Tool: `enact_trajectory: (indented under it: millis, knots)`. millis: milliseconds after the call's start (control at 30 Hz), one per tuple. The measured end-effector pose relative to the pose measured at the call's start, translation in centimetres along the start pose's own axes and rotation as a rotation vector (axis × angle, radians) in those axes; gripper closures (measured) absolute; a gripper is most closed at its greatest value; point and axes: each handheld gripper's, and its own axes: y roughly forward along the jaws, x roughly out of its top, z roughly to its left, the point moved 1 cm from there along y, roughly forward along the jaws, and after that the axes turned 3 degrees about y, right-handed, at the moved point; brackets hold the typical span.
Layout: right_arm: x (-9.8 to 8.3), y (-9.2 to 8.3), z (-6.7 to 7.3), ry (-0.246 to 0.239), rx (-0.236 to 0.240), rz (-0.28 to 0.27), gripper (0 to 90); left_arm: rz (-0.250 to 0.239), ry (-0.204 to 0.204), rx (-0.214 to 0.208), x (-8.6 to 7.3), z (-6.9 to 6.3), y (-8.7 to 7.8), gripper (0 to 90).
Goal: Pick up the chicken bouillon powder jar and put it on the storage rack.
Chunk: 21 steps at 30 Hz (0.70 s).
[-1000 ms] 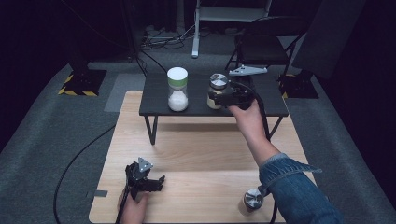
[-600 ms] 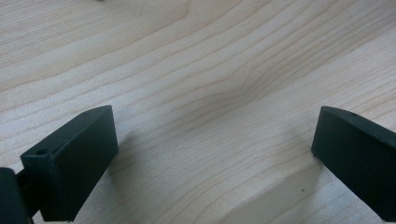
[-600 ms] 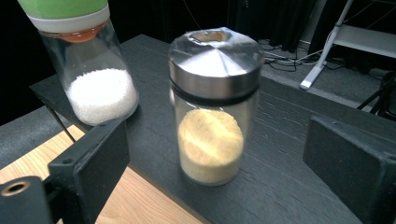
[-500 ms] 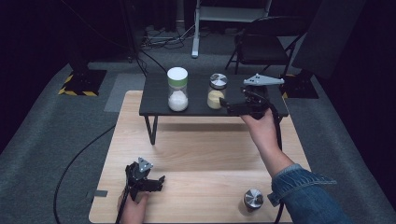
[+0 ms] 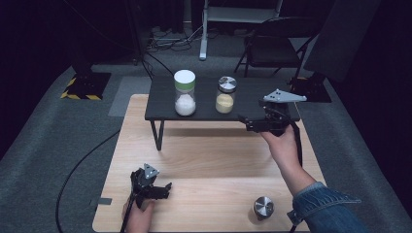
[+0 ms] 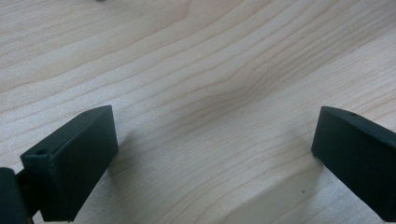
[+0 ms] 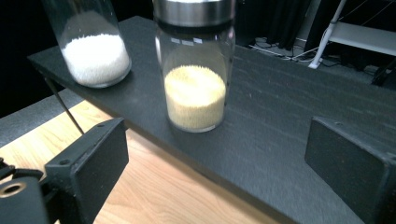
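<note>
Landmark: black shelf (image 5: 252, 97), a low raised stand at the far end of the wooden worktop (image 5: 209, 160). All places below given rel. to it.
Item 1: yellow-grain jar (image 5: 226, 94), steel lid, upright on shelf, centre-right, near the front edge. Also seen close up in right gripper view (image 7: 195, 70).
Item 2: white-grain jar (image 5: 185, 92), white cap, upright on shelf, to the left of item 1, well apart from it, not touching.
Item 3: steel-lidded container (image 5: 264, 207), on worktop, well in front of shelf, by the person's right sleeve.
Right tool (image 5: 245, 119): at shelf's front-right corner, lying about level, tips aimed left along the front edge. Jaws wide apart, nothing betw. them, no contact w. any jar.
Left tool (image 5: 165, 187): low over bare worktop, well in front of shelf, left-hand side. Jaws spread wide, empty; only wood grain betw. them in left gripper view.
Key relation: item 1 lies just ahead and slightly left of right tool's tips, roughly on the line betw. the jaws in right gripper view. Jar's long axis vertical, tool level, so jaws would meet the glass side-on.
Nearer hand: right, by far. Left is well off.
Judgement: right tool looks freshly clear of item 1, or set to take it; can't tell which.
</note>
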Motion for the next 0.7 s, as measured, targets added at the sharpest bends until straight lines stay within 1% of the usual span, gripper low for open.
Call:
enact_trajectory:
  millis: [167,333,533,700]
  knots:
    - [-1.5,-0.6,-0.4,-0.004,0.000,-0.003,5.4,0.000,0.000,0.000,0.0,0.0,0.0,0.3]
    - [-3.0,-1.1,-1.3,0.014,0.001,0.000,4.9,0.000,0.000,0.000,0.0,0.0,0.0,0.3]
    - [-4.6,-1.9,-2.1,0.024,-0.013,0.008,4.5,0.000,0.000,0.000,0.0,0.0,0.0,0.3]
    - [-5.9,-2.5,-2.2,0.003,-0.034,0.019,4.2,-0.003,0.009,-0.006,-0.1,0.0,-0.1,0.3]
